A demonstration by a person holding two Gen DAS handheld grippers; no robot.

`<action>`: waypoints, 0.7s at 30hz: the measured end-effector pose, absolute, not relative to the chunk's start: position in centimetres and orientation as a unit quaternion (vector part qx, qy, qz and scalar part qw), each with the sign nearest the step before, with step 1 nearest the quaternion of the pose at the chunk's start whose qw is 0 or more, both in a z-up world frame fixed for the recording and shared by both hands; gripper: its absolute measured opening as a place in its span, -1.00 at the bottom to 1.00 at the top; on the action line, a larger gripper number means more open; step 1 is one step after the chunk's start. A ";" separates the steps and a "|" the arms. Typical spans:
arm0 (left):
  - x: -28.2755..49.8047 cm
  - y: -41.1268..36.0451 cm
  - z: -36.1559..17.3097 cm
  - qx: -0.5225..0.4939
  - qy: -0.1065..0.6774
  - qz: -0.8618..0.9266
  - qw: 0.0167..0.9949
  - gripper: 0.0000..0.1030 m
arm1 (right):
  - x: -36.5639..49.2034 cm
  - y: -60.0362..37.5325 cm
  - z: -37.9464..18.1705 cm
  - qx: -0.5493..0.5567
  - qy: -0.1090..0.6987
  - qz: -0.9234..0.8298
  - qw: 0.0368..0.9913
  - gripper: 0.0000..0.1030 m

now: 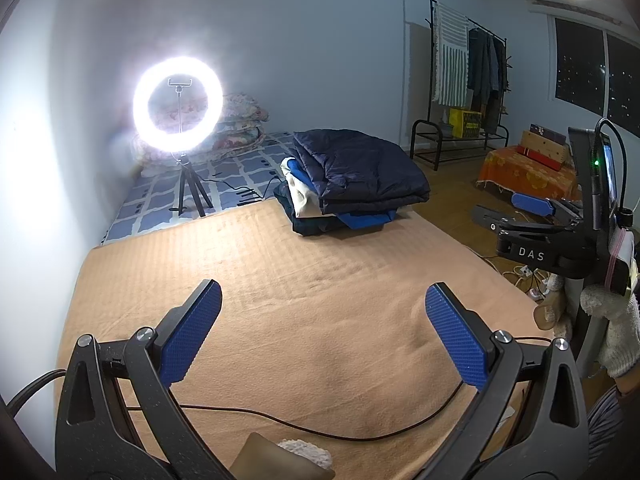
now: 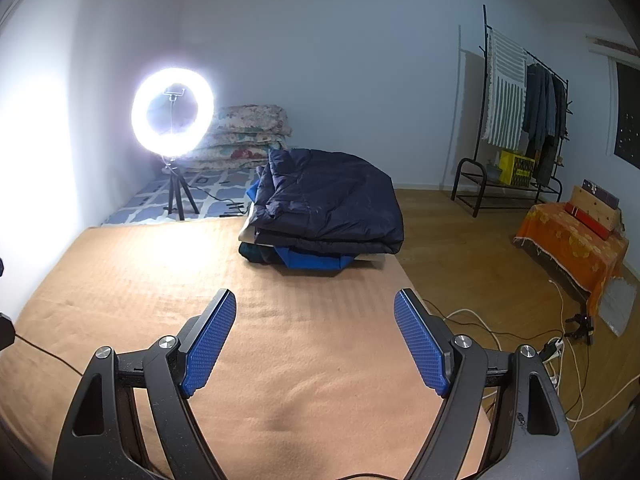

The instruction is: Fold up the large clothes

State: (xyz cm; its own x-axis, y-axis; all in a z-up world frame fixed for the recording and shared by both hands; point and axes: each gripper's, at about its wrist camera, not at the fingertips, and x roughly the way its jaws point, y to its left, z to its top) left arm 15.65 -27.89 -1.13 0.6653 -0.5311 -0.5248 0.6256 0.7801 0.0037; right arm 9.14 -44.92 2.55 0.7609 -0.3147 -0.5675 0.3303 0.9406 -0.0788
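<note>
A lit ring light (image 1: 178, 106) on a black tripod (image 1: 188, 192) is set on a blue patterned sheet (image 1: 236, 178), before stacked floral quilts (image 2: 250, 136). A clothes rack (image 2: 516, 120) is placed against the far wall, a yellow box (image 2: 516, 167) on its lower shelf. Cables (image 2: 520, 340) are spread over the wooden floor (image 2: 460, 248) beside an orange-draped bench (image 2: 572, 240).

clothes stack (image 2: 324, 212) on blanket (image 2: 200, 288), lamp (image 2: 172, 112) seemingly behind-left
</note>
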 end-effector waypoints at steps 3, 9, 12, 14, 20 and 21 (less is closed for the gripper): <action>15.6 -27.9 -1.1 0.092 0.257 -0.320 0.907 1.00 | 9.1 -44.9 2.5 0.013 0.300 -0.171 0.938 0.58; 15.5 -27.9 -1.1 0.091 0.257 -0.318 0.908 1.00 | 9.1 -45.0 2.5 0.013 0.302 -0.169 0.938 0.58; 15.6 -27.8 -1.1 0.091 0.257 -0.319 0.908 1.00 | 9.0 -45.0 2.5 0.013 0.302 -0.169 0.938 0.58; 15.6 -27.8 -1.1 0.091 0.257 -0.319 0.908 1.00 | 9.0 -45.0 2.5 0.013 0.302 -0.168 0.938 0.58; 15.5 -27.6 -1.0 0.092 0.253 -0.315 0.910 1.00 | 8.9 -45.1 2.4 0.013 0.304 -0.167 0.938 0.58; 15.4 -27.6 -1.0 0.091 0.252 -0.315 0.911 1.00 | 9.0 -45.1 2.4 0.013 0.304 -0.166 0.938 0.58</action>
State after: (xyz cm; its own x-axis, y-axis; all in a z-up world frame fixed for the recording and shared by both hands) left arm 15.44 -27.58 -0.99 0.6747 -0.5277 -0.5160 0.6198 0.7847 0.0079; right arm 8.97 -45.09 2.45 0.7601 -0.3046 -0.5740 0.3201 0.9442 -0.0773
